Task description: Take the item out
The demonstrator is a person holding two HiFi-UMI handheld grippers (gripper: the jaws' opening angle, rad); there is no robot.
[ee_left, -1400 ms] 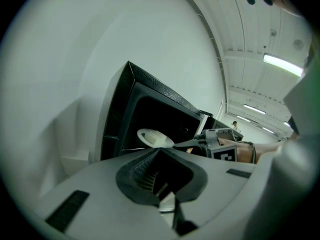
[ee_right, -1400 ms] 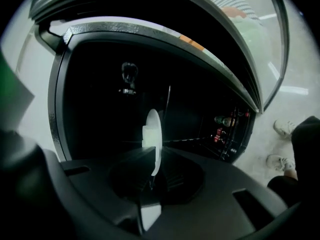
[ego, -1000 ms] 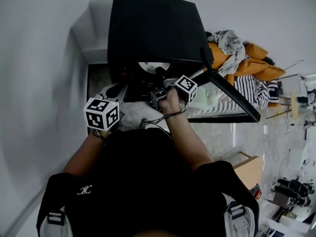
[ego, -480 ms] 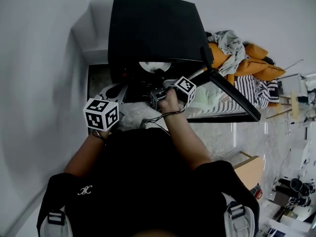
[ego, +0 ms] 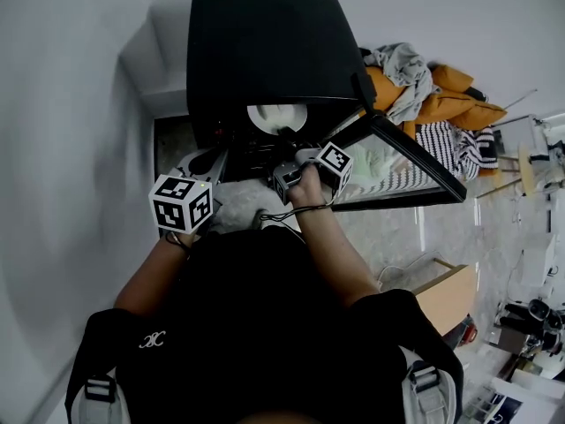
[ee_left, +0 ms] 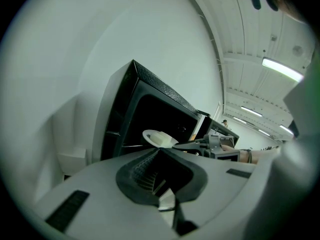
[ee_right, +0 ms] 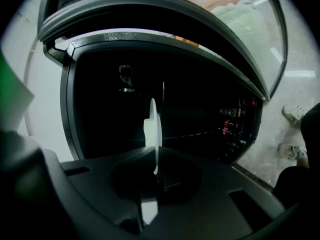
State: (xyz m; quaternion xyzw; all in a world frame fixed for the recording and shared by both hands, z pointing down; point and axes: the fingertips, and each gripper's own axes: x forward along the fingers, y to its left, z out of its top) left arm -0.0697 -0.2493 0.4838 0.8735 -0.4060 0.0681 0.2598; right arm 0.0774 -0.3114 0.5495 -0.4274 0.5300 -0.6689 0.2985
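Nearest to me, the left gripper (ee_left: pixel 159 150) hangs low and close to my operator's body. Its fingers are pressed together with nothing between them, and its black-and-white marker cube (ego: pixel 181 204) faces up at the head camera. It points up towards the black box-shaped oven (ego: pixel 265 51) from the left side. A little further forward and to the right, the right gripper (ee_right: pixel 156 170) is stretched towards the oven mouth, and its fingers pinch the near rim of the shallow white round dish (ego: pixel 276 116). In the right gripper view I see that dish edge-on, rising straight out from between the fingers against the dark cavity. From the left gripper view it sits roughly level, just in front of the opening, touching only the right gripper. In the head view the dish lies right at the front edge of the oven's top, at the mouth. Behind the dish the cavity is black, with a few small red points (ee_right: pixel 229 126) on the wall that shows at the right of the right gripper view. The oven's glass-paned black door (ego: pixel 402 170) stands swung open to the right. The oven rests on a speckled grey surface (ego: pixel 172 135) against the pale wall. Further off to the right there is a heap of orange cushions (ego: pixel 459 104) with a grey cloth (ego: pixel 402 64) over them, next to a black-and-white striped fabric (ego: pixel 441 144).
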